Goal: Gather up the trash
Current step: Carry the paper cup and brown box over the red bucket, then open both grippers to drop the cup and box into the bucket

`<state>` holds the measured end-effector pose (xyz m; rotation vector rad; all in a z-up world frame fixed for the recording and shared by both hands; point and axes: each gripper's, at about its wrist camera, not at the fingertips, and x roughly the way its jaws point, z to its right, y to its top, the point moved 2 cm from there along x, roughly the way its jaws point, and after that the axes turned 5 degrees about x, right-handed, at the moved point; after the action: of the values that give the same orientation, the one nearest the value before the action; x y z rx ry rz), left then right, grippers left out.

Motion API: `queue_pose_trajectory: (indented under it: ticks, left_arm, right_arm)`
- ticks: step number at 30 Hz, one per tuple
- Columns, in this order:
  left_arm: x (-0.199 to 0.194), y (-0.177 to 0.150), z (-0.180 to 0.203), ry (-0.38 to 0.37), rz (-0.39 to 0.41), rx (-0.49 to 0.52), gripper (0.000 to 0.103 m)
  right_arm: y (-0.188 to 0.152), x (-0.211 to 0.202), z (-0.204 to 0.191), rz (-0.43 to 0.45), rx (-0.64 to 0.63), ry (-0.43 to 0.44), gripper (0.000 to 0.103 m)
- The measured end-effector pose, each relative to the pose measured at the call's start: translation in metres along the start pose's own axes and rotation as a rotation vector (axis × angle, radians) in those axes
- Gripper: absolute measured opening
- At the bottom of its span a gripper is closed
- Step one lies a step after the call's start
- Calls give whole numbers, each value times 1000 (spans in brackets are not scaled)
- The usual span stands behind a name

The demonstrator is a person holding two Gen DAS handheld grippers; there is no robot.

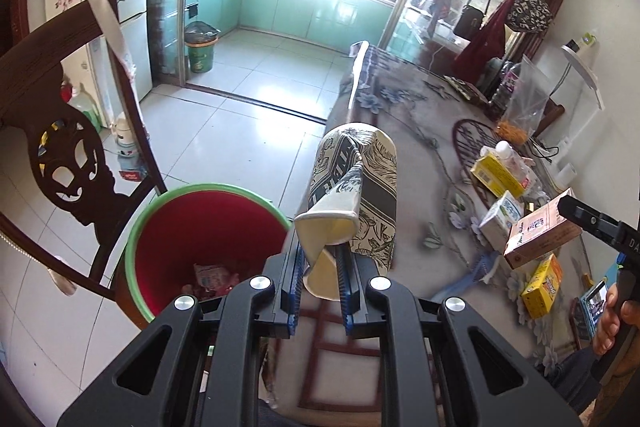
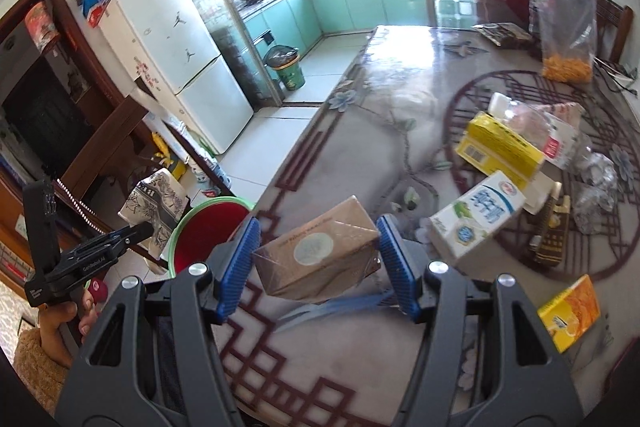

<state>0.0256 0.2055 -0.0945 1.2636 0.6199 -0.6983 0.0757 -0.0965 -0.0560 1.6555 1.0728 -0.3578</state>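
Observation:
My left gripper [image 1: 320, 267] is shut on a crushed patterned paper cup [image 1: 356, 195], held above the table edge just right of the red bin with a green rim [image 1: 192, 227]. The cup [image 2: 156, 203] and left gripper [image 2: 132, 233] also show in the right wrist view, beside the bin [image 2: 208, 227]. My right gripper [image 2: 318, 259] is shut on a brown carton [image 2: 320, 251], held above the table [image 2: 360, 131]; this carton also shows in the left wrist view [image 1: 540, 231]. The bin holds some wrappers [image 1: 212, 277].
On the table lie a white milk carton [image 2: 476, 215], yellow boxes [image 2: 496, 147] [image 2: 572, 311], a crushed plastic bottle [image 2: 560, 135], a bag of orange snacks [image 2: 566, 27] and a blue plastic piece [image 2: 340, 307]. A wooden chair [image 1: 60, 131] stands left of the bin.

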Motion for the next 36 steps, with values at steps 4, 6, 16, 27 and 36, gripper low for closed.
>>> queue_pose_trajectory:
  ticks: [4,6,16,27,36]
  left_arm:
    - [3,-3,-20,22,-8,-32,13]
    - [4,-4,-30,37,-9,-48,13]
    - [10,-11,-84,129,-33,-147,13]
    - [34,-24,-100,144,-99,-182,13]
    - [36,-20,-98,159,-99,-171,20]
  right_arm:
    - [7,18,-25,-29,-35,41,59]
    - [12,26,-39,-41,-42,69,59]
    - [23,76,-106,-129,-81,200,59]
    - [-8,120,-156,-259,-155,240,59]
    - [-9,123,-168,-255,-173,259,60]
